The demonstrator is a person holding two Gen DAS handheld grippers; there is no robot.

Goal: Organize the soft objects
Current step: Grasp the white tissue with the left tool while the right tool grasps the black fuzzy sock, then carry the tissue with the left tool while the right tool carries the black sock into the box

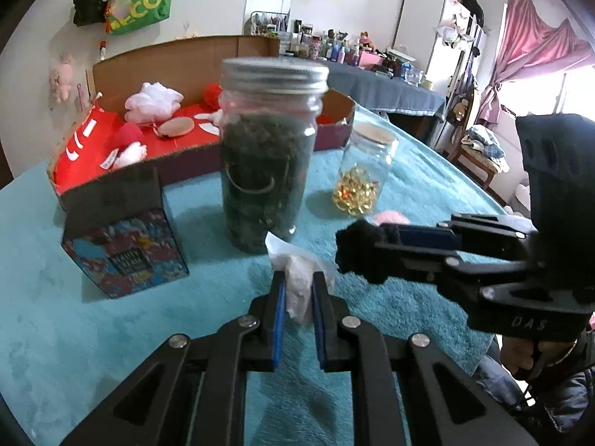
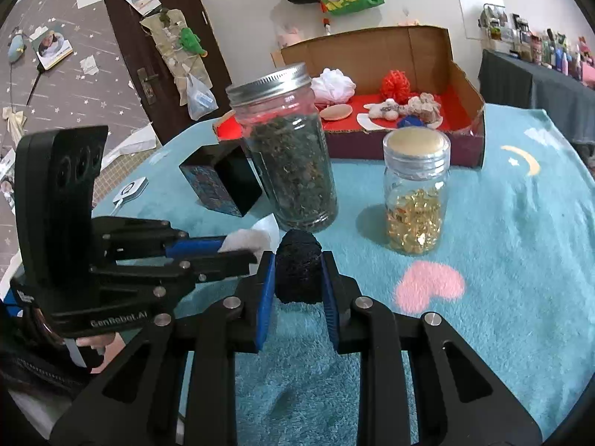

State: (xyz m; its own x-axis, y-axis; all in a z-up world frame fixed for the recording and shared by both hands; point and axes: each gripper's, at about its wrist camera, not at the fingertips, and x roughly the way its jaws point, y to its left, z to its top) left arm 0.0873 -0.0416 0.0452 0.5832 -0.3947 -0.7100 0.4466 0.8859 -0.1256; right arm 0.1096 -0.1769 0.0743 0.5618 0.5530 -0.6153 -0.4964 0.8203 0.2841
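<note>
My left tongs [image 1: 299,290] pinch a white wad [image 1: 297,290] and my right tongs [image 2: 297,275] clamp a black pompom [image 2: 297,265], both low over the counter [image 2: 502,223]. Next I'd lift both past the jars into the box [image 2: 465,85].

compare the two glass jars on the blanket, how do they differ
The tall jar has a silver screw lid; the short jar has a pale, smooth lid. The tall jar is nearly full of dark dried leaves; the short jar holds gold pieces only at its bottom. Both are clear glass, upright and closed.
</note>
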